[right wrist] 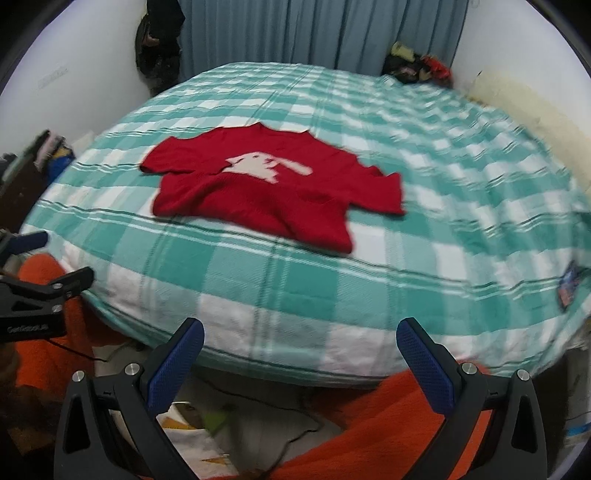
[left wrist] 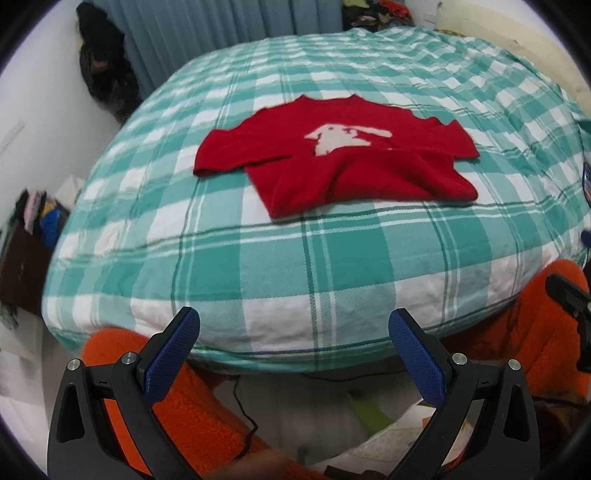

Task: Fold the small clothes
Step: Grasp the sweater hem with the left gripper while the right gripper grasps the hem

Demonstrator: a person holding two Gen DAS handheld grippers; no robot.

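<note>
A small red sweater (left wrist: pixel 332 158) with a white animal motif lies on the green-and-white checked bed cover (left wrist: pixel 295 258), its lower part rumpled and partly folded over. It also shows in the right wrist view (right wrist: pixel 266 192). My left gripper (left wrist: pixel 293 325) is open and empty, held back at the bed's near edge, well short of the sweater. My right gripper (right wrist: pixel 299 334) is open and empty too, also at the near edge. The left gripper's body (right wrist: pixel 40 295) shows at the left of the right wrist view.
Orange fleece-clad legs (left wrist: pixel 177 406) are below the bed edge, with a black cable (left wrist: pixel 247 417) on the floor. A dark bag (left wrist: pixel 103 62) hangs on the left wall by blue-grey curtains (right wrist: pixel 314 33). Piled clothes (right wrist: pixel 417 68) sit at the far right corner.
</note>
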